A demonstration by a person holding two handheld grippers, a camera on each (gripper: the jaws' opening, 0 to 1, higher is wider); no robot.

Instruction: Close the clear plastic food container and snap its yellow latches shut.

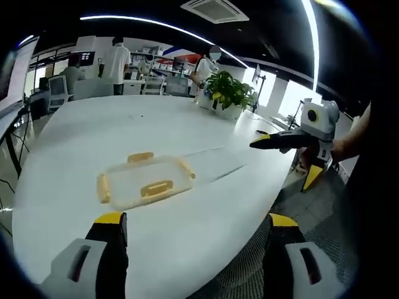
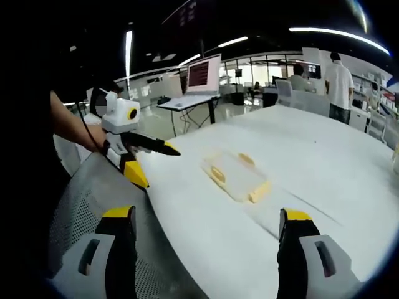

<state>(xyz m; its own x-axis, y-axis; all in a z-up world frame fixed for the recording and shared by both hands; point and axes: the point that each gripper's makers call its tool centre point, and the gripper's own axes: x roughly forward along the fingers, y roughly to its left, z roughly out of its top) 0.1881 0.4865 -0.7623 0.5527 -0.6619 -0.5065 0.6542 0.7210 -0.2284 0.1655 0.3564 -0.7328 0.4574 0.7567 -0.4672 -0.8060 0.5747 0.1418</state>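
So nothing's grabbed yet: both the left tongs and right tongs are spread wide, hovering off the bench edge. The clear container sits on the bench, back from the near edge, lid apparently on. Next I'd reach in and press its yellow latches down.

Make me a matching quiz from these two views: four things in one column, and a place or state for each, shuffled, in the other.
Things:
1. clear container
2. potted plant
3. left tongs
4. laptop

Place or state:
A. open, above the table's near edge
B. flat on the white table, yellow latches out to the sides
C. on a desk beyond the table
D. at the table's far edge

Pairs: 1-B, 2-D, 3-A, 4-C
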